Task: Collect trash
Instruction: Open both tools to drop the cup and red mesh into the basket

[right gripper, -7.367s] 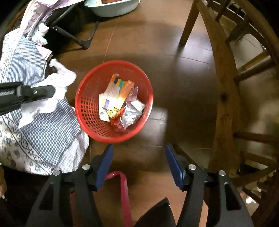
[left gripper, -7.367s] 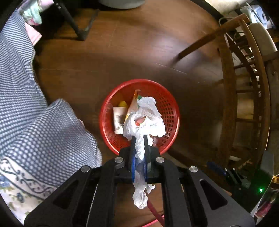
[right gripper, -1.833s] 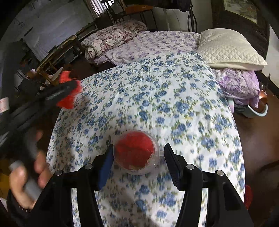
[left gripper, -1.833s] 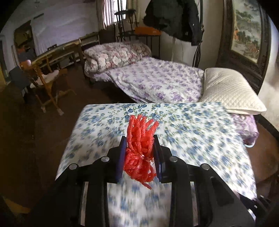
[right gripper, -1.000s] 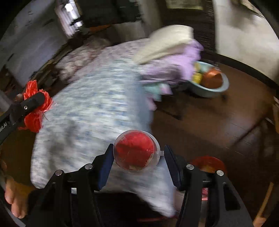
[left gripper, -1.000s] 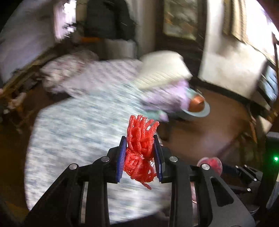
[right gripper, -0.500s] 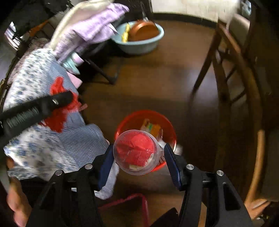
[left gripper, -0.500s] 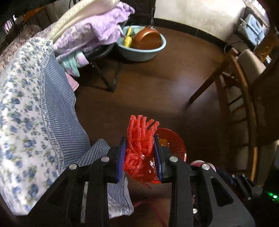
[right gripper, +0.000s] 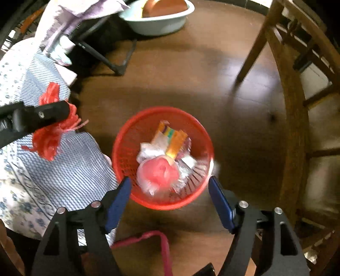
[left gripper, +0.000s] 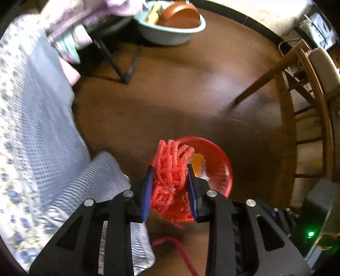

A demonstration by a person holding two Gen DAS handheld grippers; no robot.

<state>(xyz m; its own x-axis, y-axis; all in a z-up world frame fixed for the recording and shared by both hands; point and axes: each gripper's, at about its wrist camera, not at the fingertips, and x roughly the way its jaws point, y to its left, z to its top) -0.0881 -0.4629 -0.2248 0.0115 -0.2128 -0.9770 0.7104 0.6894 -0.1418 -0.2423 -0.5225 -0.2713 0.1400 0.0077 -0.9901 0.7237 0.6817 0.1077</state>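
A red plastic basket (right gripper: 127,135) stands on the brown floor and holds wrappers and a clear cup with red content (right gripper: 158,172), blurred. My right gripper (right gripper: 169,191) is open and empty above the basket's near rim. My left gripper (left gripper: 169,176) is shut on a red foam net (left gripper: 170,167) and holds it above the basket's left side (left gripper: 223,163). In the right wrist view the left gripper's fingers (right gripper: 42,114) with the red net (right gripper: 50,138) hang left of the basket, over the cloth.
A blue floral and striped cloth (right gripper: 63,165) drapes at the left. A wooden chair (right gripper: 293,106) stands at the right. A pale basin (right gripper: 157,19) and black folding legs (right gripper: 102,57) are at the back. A pink cord (right gripper: 161,244) lies near me.
My right gripper has opened and the clear cup with red content has dropped into the basket. My left gripper has moved closer over the basket, still holding the red net.
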